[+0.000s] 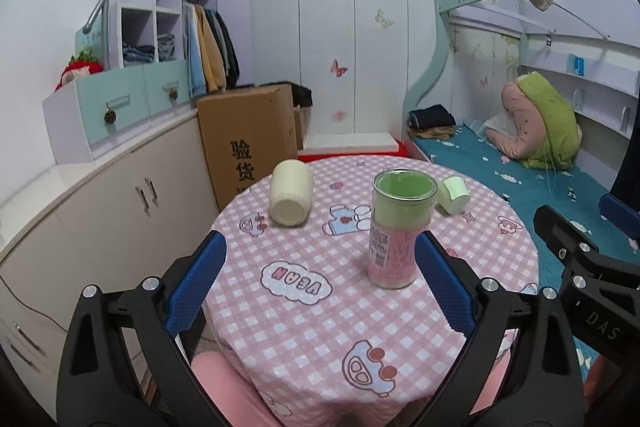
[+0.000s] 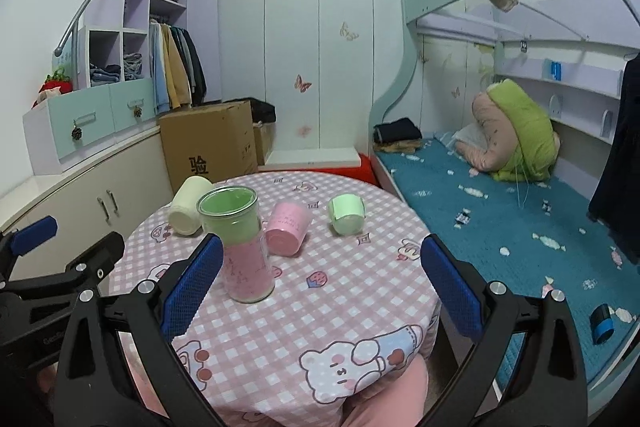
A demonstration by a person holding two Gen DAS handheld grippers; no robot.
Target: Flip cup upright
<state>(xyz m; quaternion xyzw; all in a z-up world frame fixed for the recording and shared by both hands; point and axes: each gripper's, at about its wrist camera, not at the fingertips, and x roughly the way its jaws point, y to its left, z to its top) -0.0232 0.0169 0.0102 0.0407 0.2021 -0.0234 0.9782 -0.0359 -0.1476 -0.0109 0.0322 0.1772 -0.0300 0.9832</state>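
Item: round table (image 2: 360, 307) in pink checked cloth, bearing one upright glass jar (image 2: 240, 247) and three cups on their sides: cream cup (image 2: 188, 205) at the far left, pink cup (image 2: 286, 229) behind the jar, green cup (image 2: 347, 213) to its right. Step judged: approach, no cup yet righted. Left gripper (image 1: 320, 291) and right gripper (image 2: 320, 287) both hung over the near edge, fingers spread wide, holding and touching nothing. The next move would call for closing across one cup's wall, then tipping it mouth-up.
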